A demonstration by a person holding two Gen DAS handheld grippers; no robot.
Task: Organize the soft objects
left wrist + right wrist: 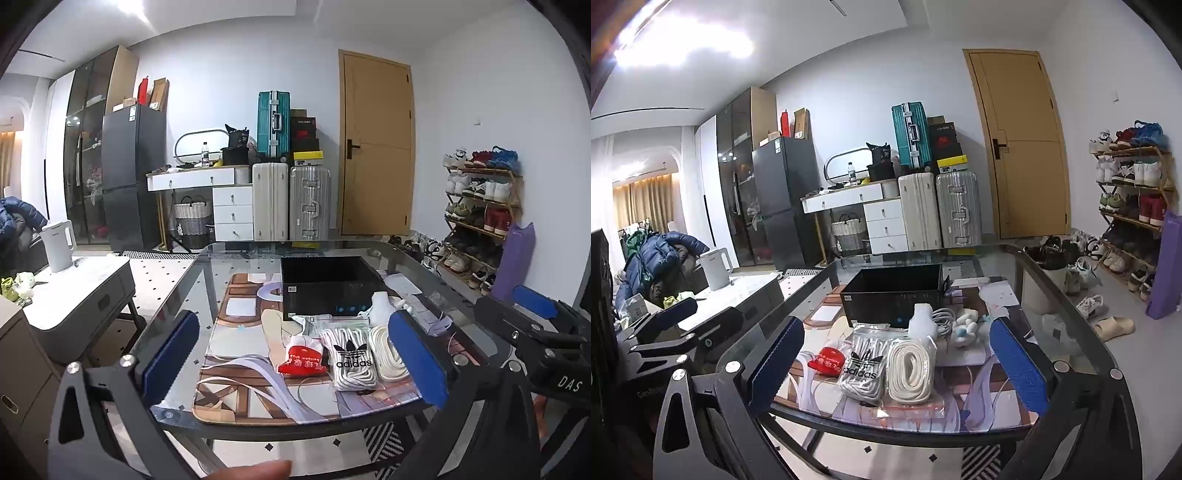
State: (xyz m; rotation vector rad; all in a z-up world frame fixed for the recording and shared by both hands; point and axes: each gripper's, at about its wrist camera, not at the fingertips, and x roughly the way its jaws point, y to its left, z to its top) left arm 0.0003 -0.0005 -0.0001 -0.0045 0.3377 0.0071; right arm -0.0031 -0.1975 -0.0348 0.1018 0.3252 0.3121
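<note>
glass desk (177, 295) with a printed mat (236, 354), left hand-held gripper (291, 354) and right hand-held gripper (897, 358) both spread wide and empty above the near edge, bagged adidas laces (862, 369), bagged white cord (910, 369) and red pouch (827, 362) on the mat before a black box (894, 291), white plush (964, 321) just beside it

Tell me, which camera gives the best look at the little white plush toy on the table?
The right wrist view: the white plush toy lies in plain sight beside the black box. In the left wrist view, the left gripper's blue finger pad covers most of it.
</note>
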